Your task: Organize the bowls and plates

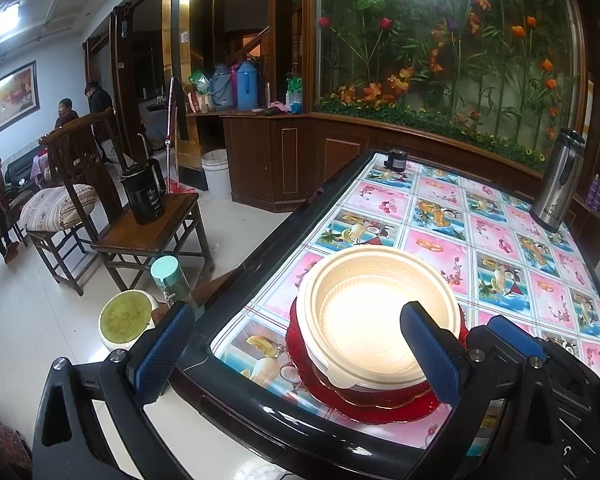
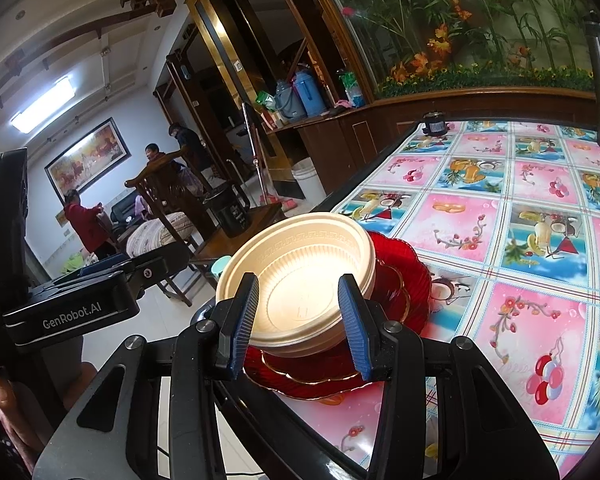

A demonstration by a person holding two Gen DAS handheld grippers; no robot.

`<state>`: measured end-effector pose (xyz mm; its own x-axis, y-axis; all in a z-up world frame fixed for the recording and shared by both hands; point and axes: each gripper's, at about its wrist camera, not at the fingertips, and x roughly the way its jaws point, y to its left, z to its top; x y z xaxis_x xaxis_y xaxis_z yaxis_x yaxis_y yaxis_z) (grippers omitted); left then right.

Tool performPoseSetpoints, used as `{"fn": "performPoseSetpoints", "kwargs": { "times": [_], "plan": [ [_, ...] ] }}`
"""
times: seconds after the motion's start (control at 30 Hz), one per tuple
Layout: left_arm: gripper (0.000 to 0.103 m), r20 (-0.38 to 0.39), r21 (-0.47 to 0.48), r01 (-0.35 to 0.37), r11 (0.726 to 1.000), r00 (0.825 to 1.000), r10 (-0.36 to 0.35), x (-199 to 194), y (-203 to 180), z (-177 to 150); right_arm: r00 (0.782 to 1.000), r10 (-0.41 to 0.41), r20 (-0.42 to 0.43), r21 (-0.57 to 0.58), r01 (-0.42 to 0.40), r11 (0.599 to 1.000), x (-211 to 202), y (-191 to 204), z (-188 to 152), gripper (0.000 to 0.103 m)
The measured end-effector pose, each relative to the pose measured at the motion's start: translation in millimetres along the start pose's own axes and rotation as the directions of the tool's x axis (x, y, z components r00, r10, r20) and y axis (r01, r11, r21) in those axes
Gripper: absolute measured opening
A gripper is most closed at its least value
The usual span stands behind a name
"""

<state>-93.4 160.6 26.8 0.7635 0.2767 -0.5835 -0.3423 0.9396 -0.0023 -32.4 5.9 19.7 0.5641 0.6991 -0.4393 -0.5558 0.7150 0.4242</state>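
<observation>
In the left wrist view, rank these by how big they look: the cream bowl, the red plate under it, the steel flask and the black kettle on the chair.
1. red plate, partly hidden
2. cream bowl
3. steel flask and black kettle: they look alike, both farther from the camera, so not ranked.

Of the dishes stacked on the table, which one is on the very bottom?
The largest red plate, with the scalloped rim. It lies flat on the tablecloth; a smaller gold-rimmed red plate and the cream bowl sit on it.
</observation>
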Motion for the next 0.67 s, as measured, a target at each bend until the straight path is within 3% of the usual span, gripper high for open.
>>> {"fn": "performPoseSetpoints", "kwargs": {
  "times": [0.3, 0.67],
  "plan": [
    [0.103, 0.043, 0.008, -0.018, 1.000, 0.999, 0.017, -4.2, -2.3, 1.1, 1.000, -0.004, -0.016, -0.007, 0.004, 1.000, 0.9, 1.2, -0.9, 0.042],
    [0.103, 0.029, 0.010, -0.018, 1.000, 0.999, 0.018, -2.3, -2.1, 2.7, 1.000, -0.008, -0.027, -0.004, 0.008, 1.000, 3.7, -0.3, 0.5, 0.042]
  ]
}}
